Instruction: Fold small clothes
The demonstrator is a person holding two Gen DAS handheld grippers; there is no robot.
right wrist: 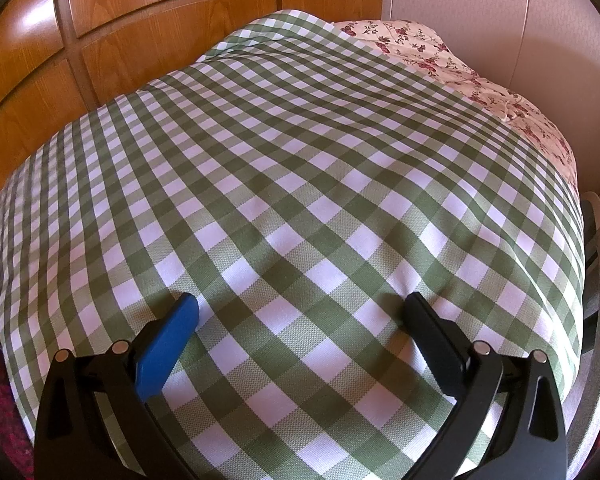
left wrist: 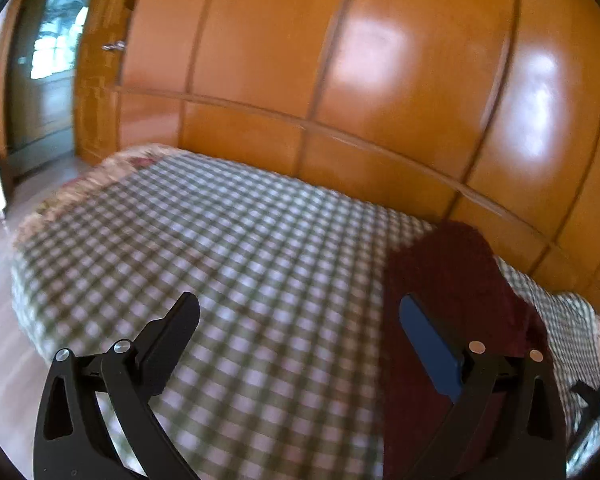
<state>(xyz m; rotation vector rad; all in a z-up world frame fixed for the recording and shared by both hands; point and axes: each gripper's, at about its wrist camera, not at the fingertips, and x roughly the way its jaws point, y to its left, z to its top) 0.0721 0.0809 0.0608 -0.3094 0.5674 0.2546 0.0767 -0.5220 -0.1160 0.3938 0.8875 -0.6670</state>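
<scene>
A dark maroon garment (left wrist: 456, 280) lies flat on the green-checked cloth (left wrist: 240, 264) — fuzzy-textured, long, narrow.

Maroon garment (left wrist: 452, 280) partly behind left tongs (left wrist: 300, 312), blurred

- home bedroom
- bed (right wrist: 300, 184) under green-white checked cover, floral sheet (right wrist: 440, 52) at far end
- glossy wooden wardrobe panels (left wrist: 340, 60) behind bed
- wood floor (left wrist: 4, 320), glazed door (left wrist: 48, 64) at left

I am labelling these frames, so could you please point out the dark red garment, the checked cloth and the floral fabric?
dark red garment (left wrist: 452, 272): left wrist view, its upper middle.
checked cloth (right wrist: 300, 184): right wrist view, its centre.
floral fabric (right wrist: 420, 48): right wrist view, far corner.
</scene>
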